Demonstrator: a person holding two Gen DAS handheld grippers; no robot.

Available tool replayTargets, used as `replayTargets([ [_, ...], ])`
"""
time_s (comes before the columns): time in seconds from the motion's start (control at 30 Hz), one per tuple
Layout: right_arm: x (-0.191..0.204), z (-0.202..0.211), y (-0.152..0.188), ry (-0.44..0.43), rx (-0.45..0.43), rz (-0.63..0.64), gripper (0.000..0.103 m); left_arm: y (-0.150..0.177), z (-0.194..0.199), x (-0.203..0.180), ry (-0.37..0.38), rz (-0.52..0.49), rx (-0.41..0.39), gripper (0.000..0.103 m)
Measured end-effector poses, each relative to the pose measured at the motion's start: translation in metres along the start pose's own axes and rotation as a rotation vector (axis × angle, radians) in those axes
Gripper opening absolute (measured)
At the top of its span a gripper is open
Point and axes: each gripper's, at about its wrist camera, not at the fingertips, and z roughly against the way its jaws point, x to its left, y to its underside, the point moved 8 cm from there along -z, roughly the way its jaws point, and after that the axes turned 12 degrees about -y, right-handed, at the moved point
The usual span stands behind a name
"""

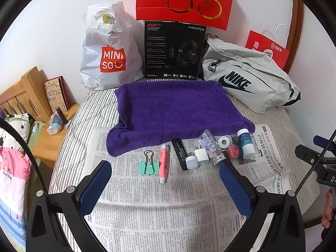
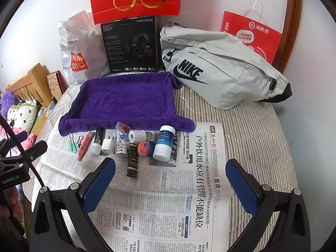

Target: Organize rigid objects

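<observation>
I see white wall (image 1: 52,31) behind striped bed (image 2: 252,126) | wooden headboard (image 1: 23,96) left of bed | wooden nightstand (image 1: 50,145) beside it | curved wooden frame (image 2: 294,21) right of bed | even light

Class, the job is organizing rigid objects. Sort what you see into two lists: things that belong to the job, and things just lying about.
Belongs to the job:
green binder clip
pink highlighter
clear pill bottle
blue-and-white bottle
white tape roll
purple towel

Lying about:
Nike bag
headset box
Miniso bag
red gift bag
</observation>
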Motion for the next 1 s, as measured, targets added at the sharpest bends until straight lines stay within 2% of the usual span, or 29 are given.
replayTargets([
  [1.0,-0.0004,-0.0011,0.0008,-0.001,0.000,-0.001,0.103,-0.0002,0.0013,-0.0011,-0.007,-0.005,0.000,0.103],
])
